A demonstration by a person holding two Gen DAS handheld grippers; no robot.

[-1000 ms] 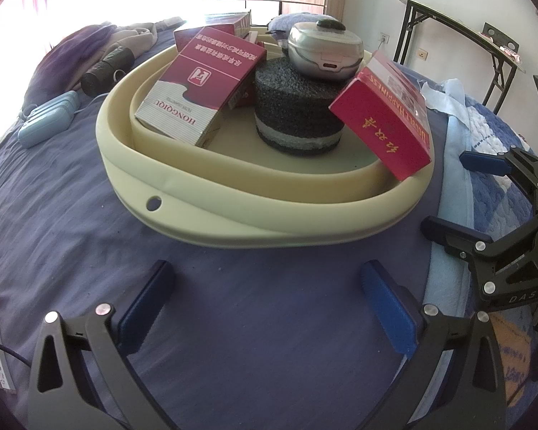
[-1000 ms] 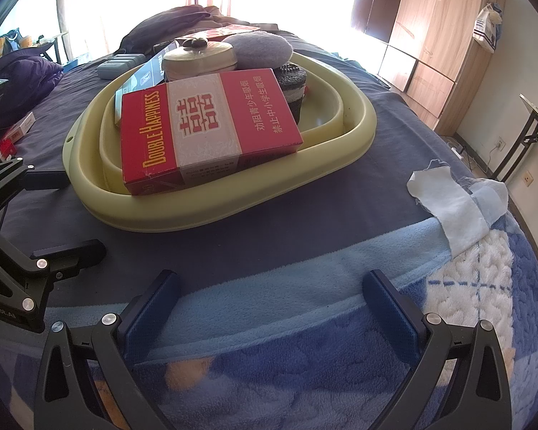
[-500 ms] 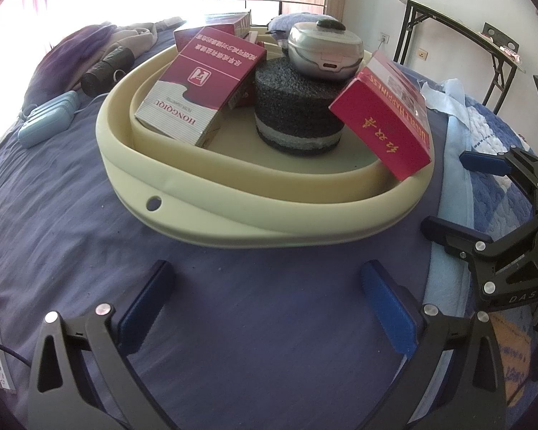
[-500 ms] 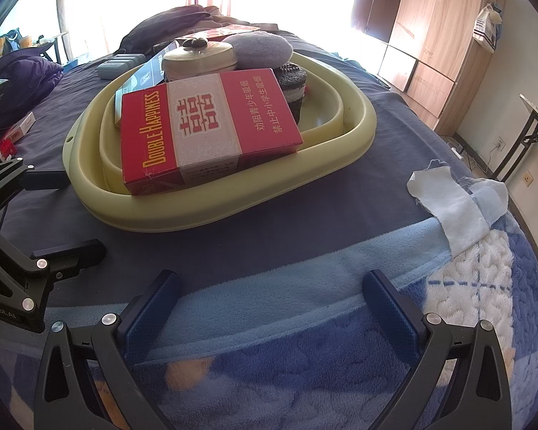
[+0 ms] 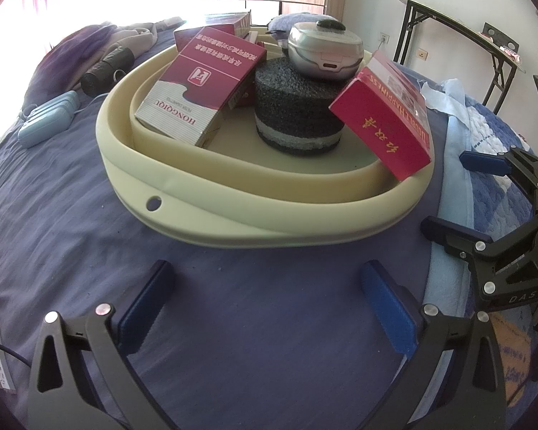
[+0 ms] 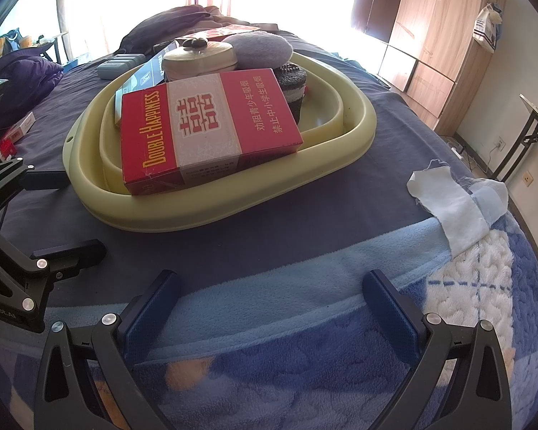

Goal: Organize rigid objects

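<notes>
Nothing has moved since the earlier frames: your two grippers and everything in the basin sit exactly where they were a second ago. From the left wrist view, your left gripper (image 5: 265, 294) hangs low over the purple bedspread (image 5: 71, 193), fingers spread wide and holding nothing, just short of the cream basin (image 5: 233, 211). Inside it, the Hongqiqu carton (image 5: 197, 86) leans on the inner rim, the silver case (image 5: 324, 50) perches on the black foam cylinder (image 5: 294, 114), and the Double Happiness carton (image 5: 383, 114) tilts against the near-right rim. From the right wrist view, your right gripper (image 6: 269, 304) is likewise spread and empty, over the blue blanket (image 6: 305, 340), with that same red carton nearest to it, propped on the rim, and a grey round cushion (image 6: 256, 50) behind. The stack looks precarious to me: nudge the foam cylinder or the basin wall on your approach and the case may slide off, or the tilted carton may tip out onto the bed. Your grippers also sit near each other, so converging reaches could collide.
</notes>
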